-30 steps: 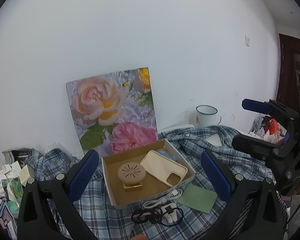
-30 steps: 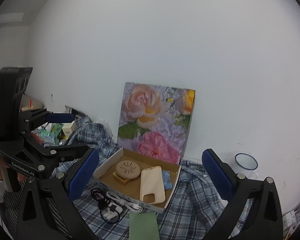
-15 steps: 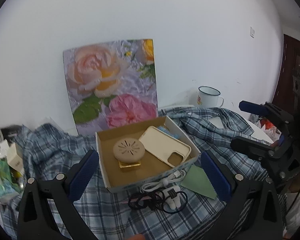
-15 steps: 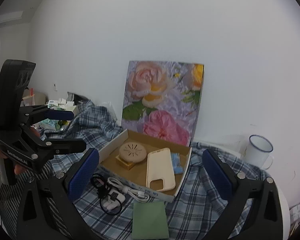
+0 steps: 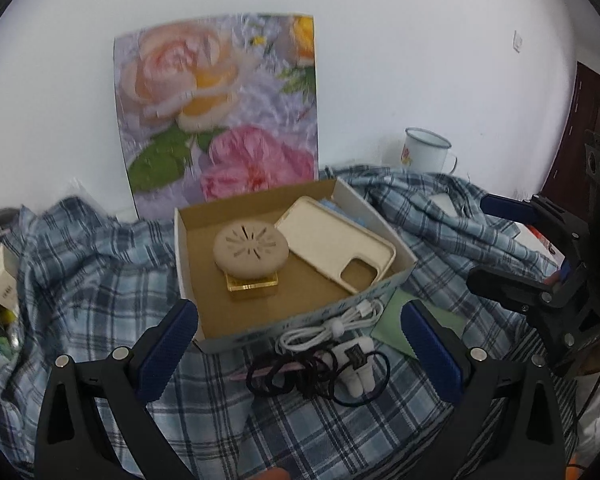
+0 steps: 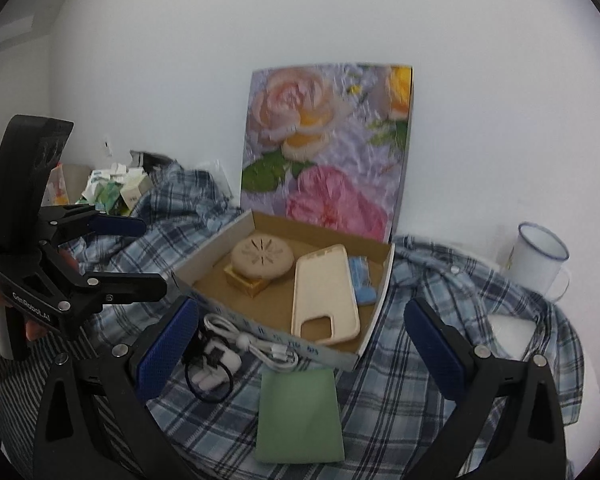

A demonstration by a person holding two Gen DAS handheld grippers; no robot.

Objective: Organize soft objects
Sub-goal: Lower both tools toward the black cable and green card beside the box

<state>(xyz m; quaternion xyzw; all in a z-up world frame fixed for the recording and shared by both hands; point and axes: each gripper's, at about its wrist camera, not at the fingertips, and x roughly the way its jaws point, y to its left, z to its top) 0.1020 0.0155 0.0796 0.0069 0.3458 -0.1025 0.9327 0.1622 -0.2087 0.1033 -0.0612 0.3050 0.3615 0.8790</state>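
Approach step: left gripper point(image 5: 300, 332) and right gripper point(image 6: 300, 332) hover wide open and empty before the shallow brown cardboard box point(image 5: 300, 322). Next move, judged: lower onto a loose item in front of the box, likely the coiled white cable point(image 5: 332, 326) or flat green pouch point(image 6: 300, 416).

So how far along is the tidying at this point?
Partly there, it seems. The cardboard box already holds a beige phone case and a round beige piece. Nothing is in hand: left gripper and right gripper are both open. Still outside on the plaid cloth: white cable, black cords, green sheet.
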